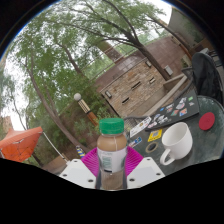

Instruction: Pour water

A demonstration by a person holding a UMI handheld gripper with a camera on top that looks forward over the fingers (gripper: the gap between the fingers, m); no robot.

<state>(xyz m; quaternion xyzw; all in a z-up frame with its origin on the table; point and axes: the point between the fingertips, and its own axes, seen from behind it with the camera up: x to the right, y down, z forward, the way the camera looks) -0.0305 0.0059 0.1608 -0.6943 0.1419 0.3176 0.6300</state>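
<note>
Bottle (112,152) with green cap and brownish liquid sits upright between your gripper (112,170) fingers, both pink pads (92,160) pressed against its sides (clamped, by the look of it). White mug (177,142) stands on the worktop (190,150) just ahead and to the right of the bottle, apart from it. Red round object (207,121) lies beyond the mug. Trees (70,50) and a stone structure (130,85) fill the background.
</note>
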